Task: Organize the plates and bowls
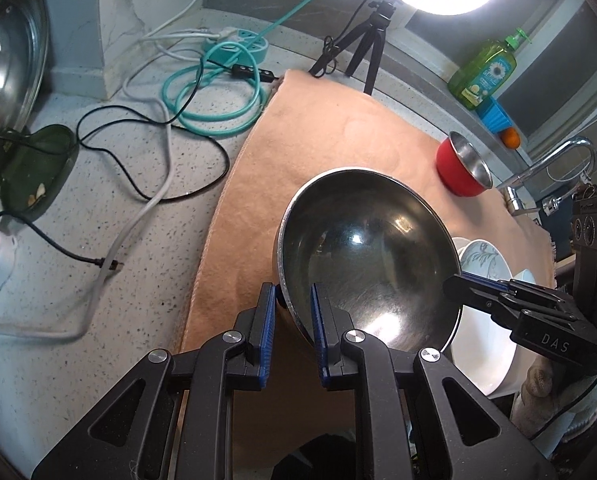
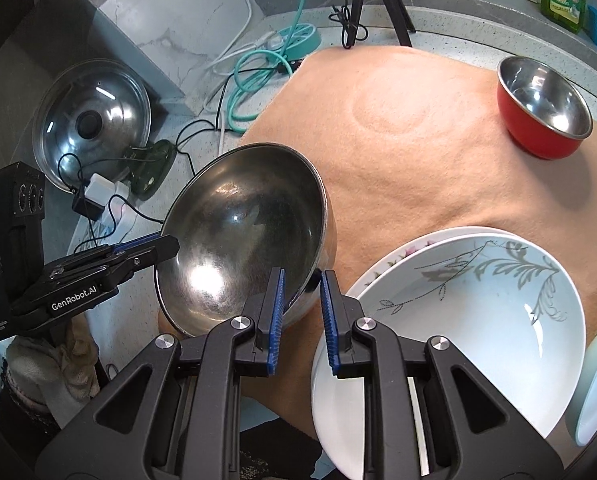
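A large steel bowl (image 1: 370, 248) (image 2: 242, 232) hangs tilted over the orange towel (image 1: 318, 140) (image 2: 418, 140), held from two sides. My left gripper (image 1: 293, 292) is shut on its near rim, one pad inside and one outside. On the opposite rim my right gripper (image 2: 303, 276) is shut the same way. Each gripper also shows in the other's view: the left gripper (image 2: 166, 246) and the right gripper (image 1: 458, 284). Stacked white floral plates (image 2: 478, 312) (image 1: 482, 264) lie just right of the bowl. A red bowl with a steel inside (image 2: 542, 108) (image 1: 462, 168) stands on the towel's far right.
Left of the towel, on the speckled counter (image 1: 98, 280), lie tangled cables (image 1: 202, 92), a teal power strip (image 1: 238, 44) and a steel pot lid (image 2: 92, 124). A tripod (image 1: 362, 48) stands at the back, green dish soap (image 1: 484, 70) on the ledge, a faucet (image 1: 550, 168) at right.
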Motion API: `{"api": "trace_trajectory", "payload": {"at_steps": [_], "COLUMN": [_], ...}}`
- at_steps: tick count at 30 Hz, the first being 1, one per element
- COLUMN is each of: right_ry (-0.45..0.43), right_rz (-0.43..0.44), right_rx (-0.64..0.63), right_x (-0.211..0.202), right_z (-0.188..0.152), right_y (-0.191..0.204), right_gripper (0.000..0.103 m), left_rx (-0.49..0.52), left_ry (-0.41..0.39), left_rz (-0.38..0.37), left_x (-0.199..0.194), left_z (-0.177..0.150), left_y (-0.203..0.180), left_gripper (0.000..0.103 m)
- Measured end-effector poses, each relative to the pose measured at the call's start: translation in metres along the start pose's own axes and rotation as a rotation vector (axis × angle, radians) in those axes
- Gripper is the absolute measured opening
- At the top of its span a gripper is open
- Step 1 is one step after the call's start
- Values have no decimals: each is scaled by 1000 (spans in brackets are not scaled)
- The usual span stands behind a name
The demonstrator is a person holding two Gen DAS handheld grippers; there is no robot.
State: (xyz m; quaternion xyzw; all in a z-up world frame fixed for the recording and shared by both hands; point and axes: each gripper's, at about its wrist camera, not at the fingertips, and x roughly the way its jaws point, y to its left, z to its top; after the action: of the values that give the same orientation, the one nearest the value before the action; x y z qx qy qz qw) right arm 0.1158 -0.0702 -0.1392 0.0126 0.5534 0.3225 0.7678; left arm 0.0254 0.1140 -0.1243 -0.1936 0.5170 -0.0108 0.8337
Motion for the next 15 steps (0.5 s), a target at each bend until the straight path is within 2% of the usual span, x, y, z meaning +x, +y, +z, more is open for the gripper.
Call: {"api": "trace_trajectory", "payload": {"at_steps": [15], "right_ry": [21], "right_rz": [6], "right_rx": [-17], "right_x": [6], "right_z": [-4], "right_y": [2], "right_gripper": [19], "left_rx": [-3], "left_ry": [15], "left_rz": [11], "left_x": [3], "left_z": [-2], "left_y": [2], "left_gripper": [15]}}
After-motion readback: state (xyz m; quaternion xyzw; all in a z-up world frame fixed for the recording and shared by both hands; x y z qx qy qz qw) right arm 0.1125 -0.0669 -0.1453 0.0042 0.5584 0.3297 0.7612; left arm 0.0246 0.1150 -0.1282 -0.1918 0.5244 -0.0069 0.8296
